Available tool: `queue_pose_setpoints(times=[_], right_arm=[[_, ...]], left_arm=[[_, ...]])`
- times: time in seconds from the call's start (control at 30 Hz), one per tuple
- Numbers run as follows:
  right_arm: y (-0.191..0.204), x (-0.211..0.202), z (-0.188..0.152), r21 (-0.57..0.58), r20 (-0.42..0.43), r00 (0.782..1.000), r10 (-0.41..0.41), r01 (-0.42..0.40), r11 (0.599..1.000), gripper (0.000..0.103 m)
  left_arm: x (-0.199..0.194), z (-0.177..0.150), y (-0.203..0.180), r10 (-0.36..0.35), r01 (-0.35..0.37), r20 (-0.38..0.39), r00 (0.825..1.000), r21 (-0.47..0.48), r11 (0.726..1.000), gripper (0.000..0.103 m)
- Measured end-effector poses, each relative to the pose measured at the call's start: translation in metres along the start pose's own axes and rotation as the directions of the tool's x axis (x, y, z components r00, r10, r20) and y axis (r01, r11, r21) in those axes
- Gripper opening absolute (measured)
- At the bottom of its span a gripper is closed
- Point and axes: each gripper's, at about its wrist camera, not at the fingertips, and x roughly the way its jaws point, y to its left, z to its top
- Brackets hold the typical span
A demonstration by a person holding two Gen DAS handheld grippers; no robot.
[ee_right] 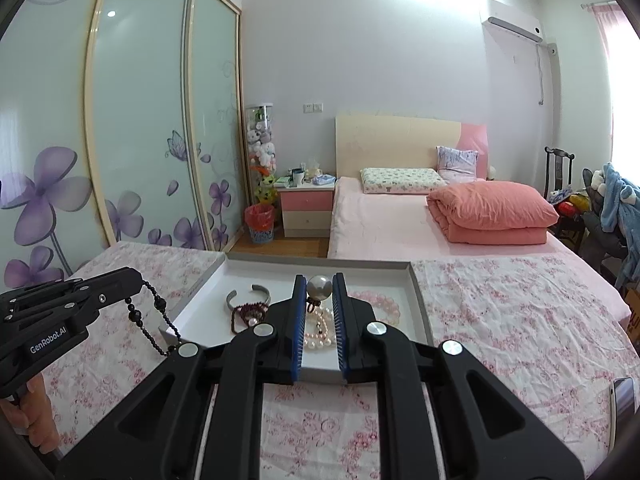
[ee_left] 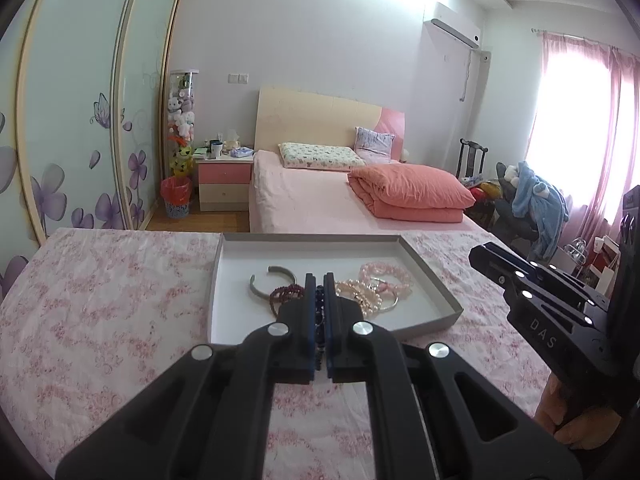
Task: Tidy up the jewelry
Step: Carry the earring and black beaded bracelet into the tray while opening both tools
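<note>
A shallow white tray (ee_left: 432, 280) (ee_right: 416, 292) sits on the floral cloth and holds a grey cuff bangle (ee_left: 272, 280) (ee_right: 248, 294), a dark red bead bracelet (ee_left: 282, 294) (ee_right: 246, 312), pearl strands (ee_left: 364, 296) (ee_right: 320, 338) and a pink bead bracelet (ee_left: 386, 274) (ee_right: 384, 304). My left gripper (ee_left: 319, 280) (ee_right: 138, 276) is shut on a black bead strand (ee_right: 150, 320) that hangs beside the tray's left edge. My right gripper (ee_right: 319, 284) (ee_left: 478, 250) is shut on a large pearl ornament (ee_right: 319, 287) above the tray.
The table wears a pink floral cloth (ee_left: 100, 300) (ee_right: 520, 320). Beyond it stand a pink bed (ee_left: 312, 200), a nightstand (ee_left: 224, 180), a red bin (ee_left: 176, 196) and sliding wardrobe doors (ee_left: 80, 120). A phone edge (ee_right: 624, 400) lies at the right.
</note>
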Motion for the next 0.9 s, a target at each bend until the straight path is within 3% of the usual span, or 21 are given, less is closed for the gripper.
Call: queue_pose_setpoints(times=[0.37,0.53,0.9], right_arm=[[-0.016,0.039,0.022,0.054,0.049,0.999,0.003,-0.006,0.999,0.014],[-0.024,0.068,0.025,0.101,0.016,1.0,0.008,-0.01,0.995,0.014],[-0.029,0.116,0.009,0.134,-0.098,0.995,0.034,-0.021,0.991,0.014]], left_arm=[[0.039,0.037,0.007,-0.017,0.017,0.02,1.0,-0.034,0.999,0.005],[0.061,0.045,0.008,-0.006,0.006,0.016,1.0,-0.034,0.999,0.005],[0.111,0.034,0.017,0.006,-0.009,-0.07,0.998,-0.049,0.999,0.005]])
